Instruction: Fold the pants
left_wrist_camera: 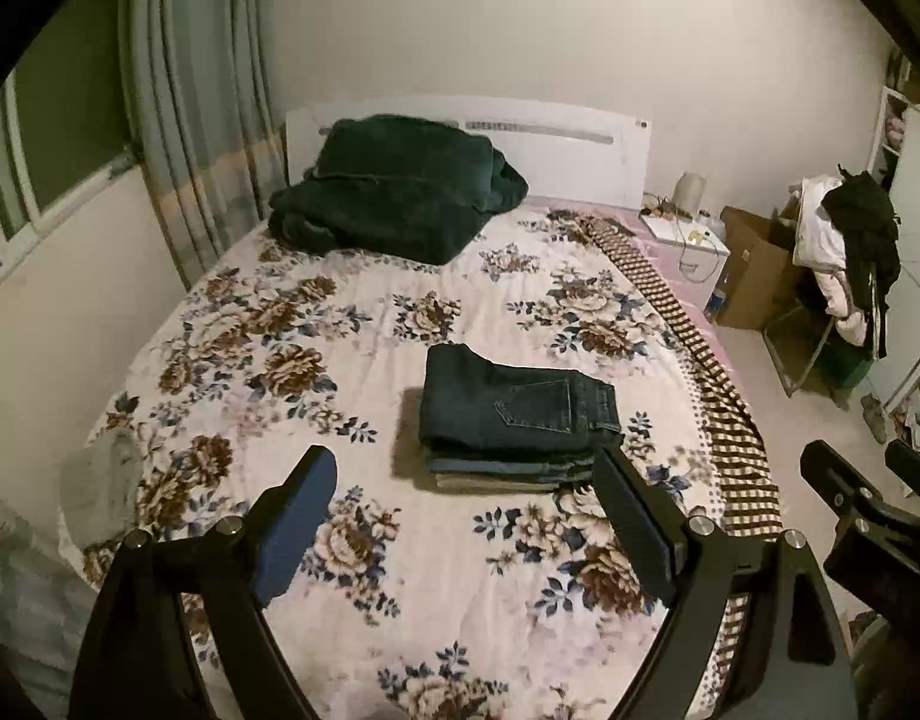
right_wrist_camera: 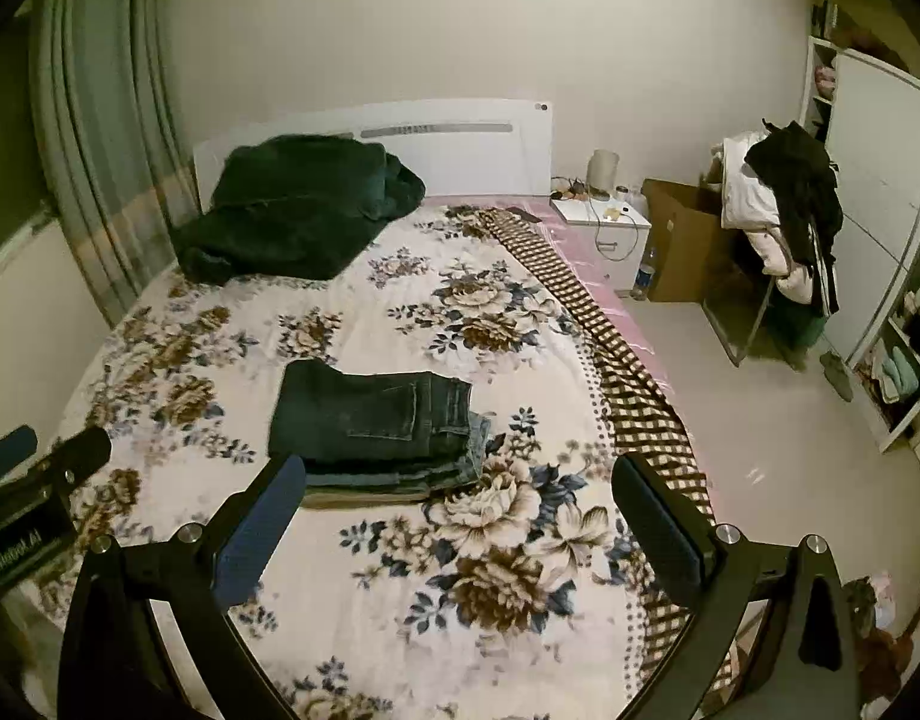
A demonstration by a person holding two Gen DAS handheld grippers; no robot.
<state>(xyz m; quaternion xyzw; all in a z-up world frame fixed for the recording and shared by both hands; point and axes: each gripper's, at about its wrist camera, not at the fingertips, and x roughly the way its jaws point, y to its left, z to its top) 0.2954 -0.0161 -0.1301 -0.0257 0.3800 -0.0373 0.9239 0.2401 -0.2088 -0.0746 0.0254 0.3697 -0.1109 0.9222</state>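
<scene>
Stack: folded pants [left_wrist_camera: 508, 414] piled on bed [left_wrist_camera: 363, 312]; toppling risked if nudged.
Jaws: left gripper [left_wrist_camera: 460, 516] and right gripper [right_wrist_camera: 460, 516] spread wide, nothing held.

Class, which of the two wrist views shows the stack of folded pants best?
The left wrist view: the stack lies near centre, top jeans and the layers' front edges exposed. In the right wrist view the stack sits left of centre, and a finger covers its near corner.

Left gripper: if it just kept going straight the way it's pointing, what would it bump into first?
Probably the stack of folded pants, lying dead ahead of the open left gripper on the floral bedspread. Depth is unclear; angled steeper, it would touch the bedspread first.
</scene>
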